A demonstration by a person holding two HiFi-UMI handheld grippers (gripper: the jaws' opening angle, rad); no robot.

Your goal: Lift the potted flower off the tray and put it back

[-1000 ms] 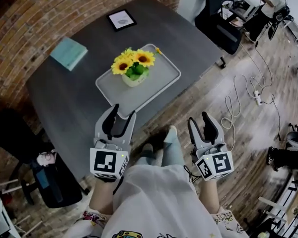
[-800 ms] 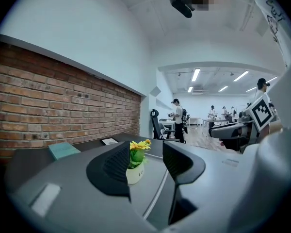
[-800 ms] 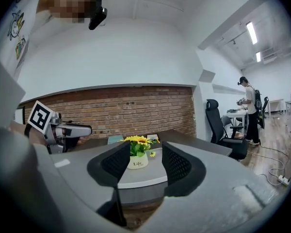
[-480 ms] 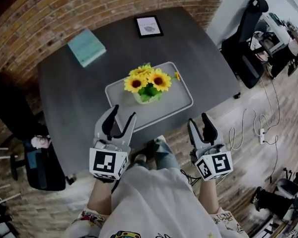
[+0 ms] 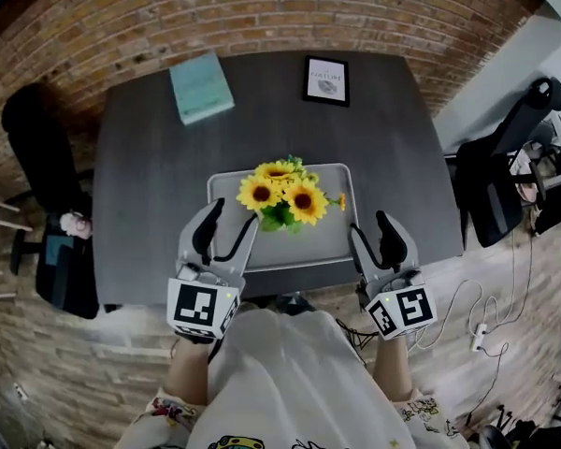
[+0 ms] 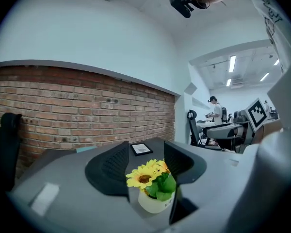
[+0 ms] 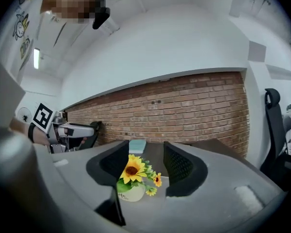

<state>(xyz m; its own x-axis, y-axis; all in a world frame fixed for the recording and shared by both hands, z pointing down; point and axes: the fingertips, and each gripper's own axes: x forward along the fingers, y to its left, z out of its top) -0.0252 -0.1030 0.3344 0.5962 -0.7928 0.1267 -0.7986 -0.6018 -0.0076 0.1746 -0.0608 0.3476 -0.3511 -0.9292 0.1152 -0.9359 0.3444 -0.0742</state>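
The potted flower stands mid-tray at the near edge of the table. The left gripper and right gripper flank it without touching. Both have their jaws apart, just opened wider and empty, presumably readied for a two-sided lift.

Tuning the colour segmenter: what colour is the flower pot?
Cream-white pot, under yellow sunflowers; clearest in the left gripper view.

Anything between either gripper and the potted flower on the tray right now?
Nothing visible. The left gripper and right gripper hang at the near edge of the table, their empty jaws having just been opening; only bare tray lies between them and the potted flower.
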